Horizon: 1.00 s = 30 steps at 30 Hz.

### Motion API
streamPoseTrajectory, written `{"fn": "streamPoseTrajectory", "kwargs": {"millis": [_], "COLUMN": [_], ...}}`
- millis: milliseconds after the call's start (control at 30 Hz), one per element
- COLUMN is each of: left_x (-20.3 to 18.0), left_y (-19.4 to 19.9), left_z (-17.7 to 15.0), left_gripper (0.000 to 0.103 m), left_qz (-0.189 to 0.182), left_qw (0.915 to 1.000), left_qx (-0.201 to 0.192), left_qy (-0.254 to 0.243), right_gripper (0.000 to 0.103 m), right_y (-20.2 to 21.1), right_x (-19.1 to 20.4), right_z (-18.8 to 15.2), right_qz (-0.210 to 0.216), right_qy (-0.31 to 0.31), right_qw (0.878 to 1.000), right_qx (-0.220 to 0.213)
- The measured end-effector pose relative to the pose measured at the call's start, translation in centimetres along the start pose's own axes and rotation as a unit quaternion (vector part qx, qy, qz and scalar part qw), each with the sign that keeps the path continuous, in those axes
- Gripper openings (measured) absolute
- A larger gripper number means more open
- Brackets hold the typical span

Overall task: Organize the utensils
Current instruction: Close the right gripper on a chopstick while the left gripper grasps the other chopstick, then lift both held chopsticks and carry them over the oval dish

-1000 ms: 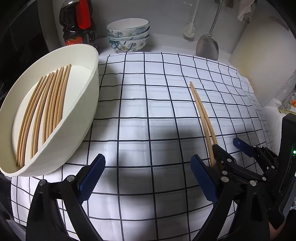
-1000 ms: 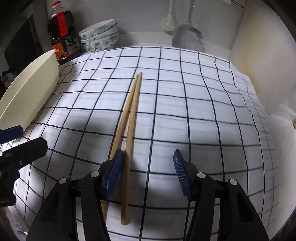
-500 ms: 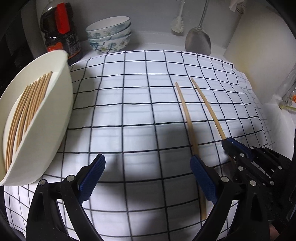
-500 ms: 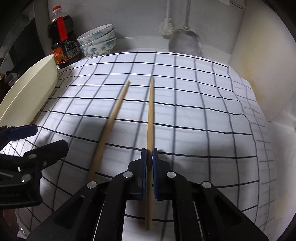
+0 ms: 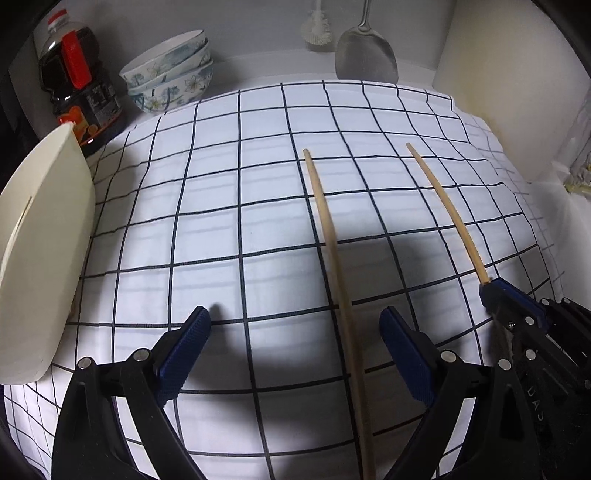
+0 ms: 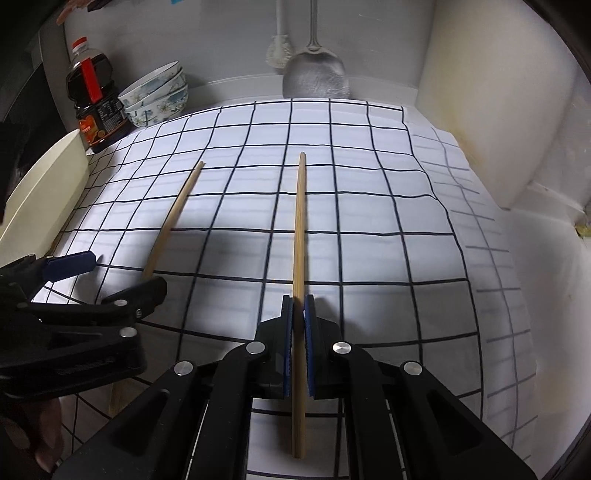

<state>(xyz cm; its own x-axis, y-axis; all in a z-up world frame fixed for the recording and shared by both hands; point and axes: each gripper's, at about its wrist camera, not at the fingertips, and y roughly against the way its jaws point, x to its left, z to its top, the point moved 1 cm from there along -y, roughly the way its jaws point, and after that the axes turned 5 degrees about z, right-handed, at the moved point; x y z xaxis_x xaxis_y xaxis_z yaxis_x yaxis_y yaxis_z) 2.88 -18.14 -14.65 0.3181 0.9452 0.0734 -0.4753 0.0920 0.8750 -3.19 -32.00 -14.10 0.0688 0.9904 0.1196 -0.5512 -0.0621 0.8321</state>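
**Desk inventory: two chopsticks out, one gripped**

- Tray (image 5: 40, 236): cream, oval, at the far left edge of the checked cloth (image 5: 229, 206); one slot shows in its wall. Its contents are hidden from both views.
- Sauce bottle (image 5: 74, 85): dark, red cap, behind the tray by the back wall.
- Bowls (image 5: 173, 70): floral, stacked, just right of the bottle.
- Left gripper (image 5: 295, 347): over the near cloth, jaws wide, nothing pressed between the pads. The loose chopstick runs between them, nearer the right pad.
- Loose chopstick (image 5: 328, 236): flat on the cloth, tip toward the back wall, near end passing out of the bottom of the left view.
- Brush (image 5: 316, 29) and metal spatula (image 5: 365, 51): hanging at the back wall, spatula blade at the cloth's far edge.
- Held chopstick (image 6: 300, 221): right of the loose one and apart from it, tip toward the back.
- Right gripper (image 6: 298, 321): jaws closed narrow on the held chopstick at about its near third; a short length sticks out behind the pads.
- Cutting board (image 6: 491, 110): pale, leaning at the far right.
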Motion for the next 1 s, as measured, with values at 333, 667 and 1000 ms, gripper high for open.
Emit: {"fn": "streamPoseTrajectory", "kwargs": {"millis": [333,667,1000], "left_x": [-2.6,-0.6,6.4], "left_y": [1.0,2.4,8.0], "left_z": [0.3,0.3,1.7], "left_gripper": [0.008,0.007,0.007], "left_qz": [-0.025,-0.06,-0.073], "left_qw": [0.9985,0.998,0.9968], "left_qx": [-0.02,0.006,-0.025], "left_qy": [-0.043,-0.021,0.02], "right_gripper": [0.006,0.006,0.006], "right_y": [0.1,1.5,5.7], "right_x": [-0.2,0.2,5.3], "right_z": [0.0,0.1,3.4], "right_qz": [0.007,0.025,0.065], "right_qy": [-0.016,-0.041,-0.027], "right_qw": [1.0,0.999,0.997], "right_qx": [0.003,0.004,-0.024]}}
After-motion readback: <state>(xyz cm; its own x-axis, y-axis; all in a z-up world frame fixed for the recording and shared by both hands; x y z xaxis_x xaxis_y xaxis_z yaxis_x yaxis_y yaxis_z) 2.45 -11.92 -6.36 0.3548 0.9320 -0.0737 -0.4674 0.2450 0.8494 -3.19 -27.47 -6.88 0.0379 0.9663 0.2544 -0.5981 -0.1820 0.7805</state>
